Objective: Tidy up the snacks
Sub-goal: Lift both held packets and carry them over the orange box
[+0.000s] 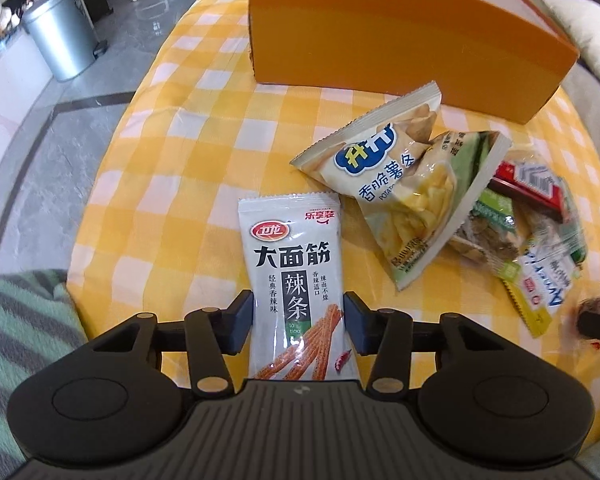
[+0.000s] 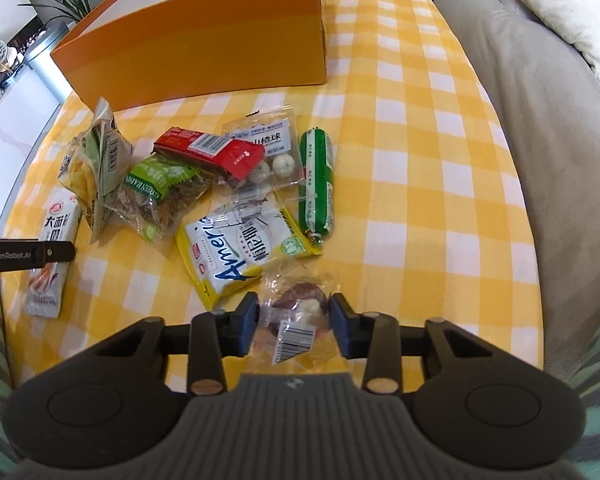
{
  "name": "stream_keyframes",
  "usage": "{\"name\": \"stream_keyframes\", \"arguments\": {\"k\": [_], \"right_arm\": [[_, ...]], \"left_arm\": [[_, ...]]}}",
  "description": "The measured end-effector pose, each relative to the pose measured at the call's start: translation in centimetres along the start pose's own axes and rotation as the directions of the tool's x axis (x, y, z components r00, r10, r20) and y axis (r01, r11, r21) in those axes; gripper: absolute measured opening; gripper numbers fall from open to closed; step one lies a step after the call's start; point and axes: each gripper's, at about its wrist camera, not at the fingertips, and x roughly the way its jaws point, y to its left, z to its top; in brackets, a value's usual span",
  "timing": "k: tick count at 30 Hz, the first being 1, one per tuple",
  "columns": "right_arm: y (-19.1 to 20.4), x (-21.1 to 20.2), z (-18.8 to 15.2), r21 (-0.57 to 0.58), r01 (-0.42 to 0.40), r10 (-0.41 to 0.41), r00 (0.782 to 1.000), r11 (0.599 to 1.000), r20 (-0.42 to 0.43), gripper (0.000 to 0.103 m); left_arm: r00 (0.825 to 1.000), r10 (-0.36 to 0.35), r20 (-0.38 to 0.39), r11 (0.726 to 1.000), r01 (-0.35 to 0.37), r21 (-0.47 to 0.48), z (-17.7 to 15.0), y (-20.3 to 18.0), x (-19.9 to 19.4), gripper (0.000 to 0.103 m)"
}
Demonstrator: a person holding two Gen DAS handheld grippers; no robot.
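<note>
Both tools pointed steeply down over the desk (image 2: 420,160), which was spread with a yellow-and-white check cloth. The left tool (image 1: 298,318) straddled the white spicy-strip packet (image 1: 294,276) lying flat near the desk's near edge; its pads sat right at the packet's two long edges, narrowed in, though whether they actually pressed it I could not tell. In the right wrist view the same packet (image 2: 54,248) showed at far left with the left tool's finger across it.

The right tool (image 2: 294,320) was drawn in narrow around a small clear-wrapped sweet (image 2: 296,316) with a barcode label, pads touching the crinkled wrapper on both sides.

Beyond lay the heap: a potato-chip bag (image 1: 384,184) leaning over its neighbours, a green raisin pack (image 2: 156,188), a red box (image 2: 208,152) on top of it, a clear bag of white balls (image 2: 272,148), a green sausage (image 2: 316,184) just beside that, and a yellow-edged white pouch (image 2: 244,252) touching the sweet's wrapper. The orange box (image 2: 204,36) stood open-topped at the far side, apart from the pile. A silver bin (image 1: 58,36) stood on the floor at left.
</note>
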Motion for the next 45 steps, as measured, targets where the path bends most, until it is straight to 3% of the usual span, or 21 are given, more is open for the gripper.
{"name": "stream_keyframes", "arguments": {"k": [4,10,18,27,33,40,45], "right_arm": [[0.3,-0.3,-0.1,-0.018,0.007,-0.007,1.000,1.000,0.002,0.032],[1.3,-2.0,0.2,-0.037,0.000,0.002,0.999,0.999,0.041,0.032],[2.7,-5.0,1.9,-0.054,-0.033,0.039,0.992,0.998,0.122,0.032],[4.1,-8.2,7.6,-0.116,-0.079,0.104,0.968,0.990,0.228,0.032],[5.4,-9.3,11.7,-0.188,-0.068,0.123,0.947,0.980,0.296,0.032],[6.6,-9.0,17.0,-0.239,-0.014,0.101,0.929,0.971,0.355,0.032],[7.4,-7.6,20.6,-0.277,0.039,0.070,0.925,0.960,0.373,0.032]], "left_arm": [[0.999,-0.049,0.020,0.997,0.050,-0.050,-0.4,0.8,-1.5,0.054],[0.994,-0.069,0.079,0.996,0.073,-0.050,-0.7,1.2,-4.3,0.054],[0.972,-0.123,0.199,0.992,0.128,-0.013,1.4,0.8,-8.9,0.054],[0.940,-0.154,0.306,0.987,0.135,0.082,6.9,-1.3,-11.7,0.054],[0.922,-0.143,0.358,0.984,0.094,0.152,10.7,-3.1,-12.3,0.054],[0.918,-0.132,0.375,0.978,0.059,0.199,14.8,-4.4,-11.4,0.054],[0.928,-0.141,0.344,0.975,0.070,0.211,18.1,-4.6,-9.9,0.054]]}}
